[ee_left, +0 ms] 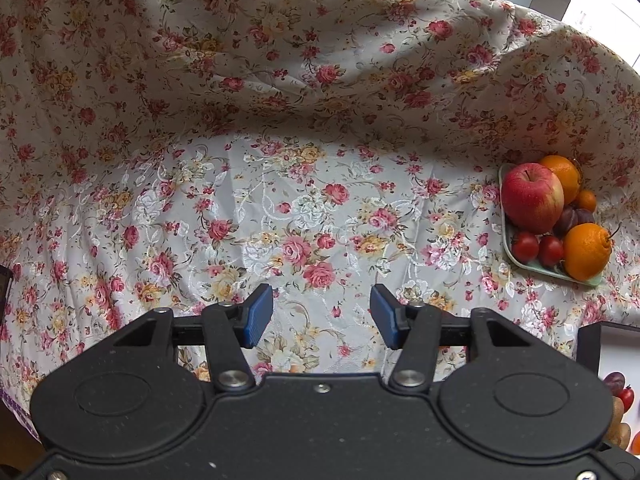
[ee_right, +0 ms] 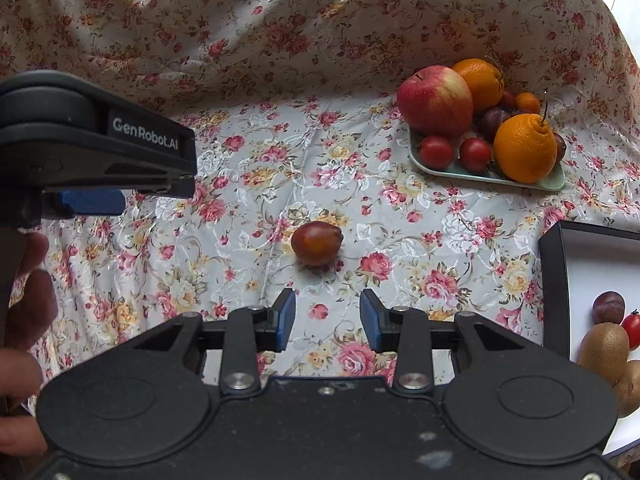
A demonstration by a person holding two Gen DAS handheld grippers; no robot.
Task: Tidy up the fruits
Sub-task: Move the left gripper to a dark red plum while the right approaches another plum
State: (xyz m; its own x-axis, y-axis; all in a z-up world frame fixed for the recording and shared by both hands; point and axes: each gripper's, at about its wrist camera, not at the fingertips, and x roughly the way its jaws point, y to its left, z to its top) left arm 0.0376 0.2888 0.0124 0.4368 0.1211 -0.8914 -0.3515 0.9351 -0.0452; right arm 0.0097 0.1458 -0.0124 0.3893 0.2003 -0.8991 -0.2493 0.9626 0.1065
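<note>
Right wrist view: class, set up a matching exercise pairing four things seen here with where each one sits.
Things:
1. apple
2. lone reddish-brown fruit
3. purple plum
4. right gripper

Places:
A. in the white box with the dark rim
B. on the green tray, beside an orange
C. alone on the floral cloth
D. above the cloth, fingers apart, nothing between them

Pairs: 1-B, 2-C, 3-A, 4-D

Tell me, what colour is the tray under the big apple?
The tray is pale mint green. It shows best in the right wrist view.
</note>
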